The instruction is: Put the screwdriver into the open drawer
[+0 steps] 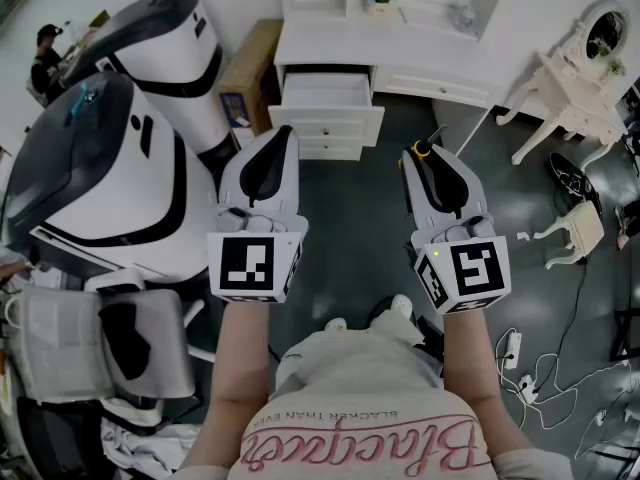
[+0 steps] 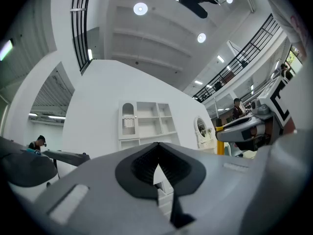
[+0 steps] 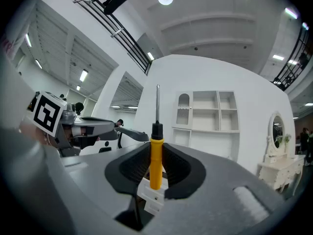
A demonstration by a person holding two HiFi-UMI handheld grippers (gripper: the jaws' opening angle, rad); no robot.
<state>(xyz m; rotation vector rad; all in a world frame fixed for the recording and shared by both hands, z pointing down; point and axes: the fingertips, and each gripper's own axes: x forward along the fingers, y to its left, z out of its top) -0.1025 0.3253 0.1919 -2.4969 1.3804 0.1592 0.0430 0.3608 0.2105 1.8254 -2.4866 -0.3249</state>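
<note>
Where the task's thing is: yellow-handled screwdriver (image 3: 155,159) with a black collar and a thin metal shaft. It stands upright between the black pads (image 3: 177,169) of the right gripper (image 1: 424,156), in the air over the dark floor (image 1: 390,218), well apart from the drawer.
Right gripper: jaws drawn close and clamped on the yellow handle, with the shaft pointing up past them.
Left gripper: the left gripper (image 1: 281,136) has its jaws together at the tips with nothing between them. A small slit lower down shows white drawer fronts beyond.
Drawer: open white drawer (image 1: 328,118), pulled out of the white desk (image 1: 400,53), ahead of both grippers.
Hidden or cut off: the lower end of the handle sinks behind the right gripper's pads. In the head view only the black collar and a bit of yellow peep over the jaw tips, and the shaft is too thin to follow there. The drawer's inside is too small to make out.
Side: large white-and-black rounded housing (image 1: 110,168) at the left, cut by the frame edge.
</note>
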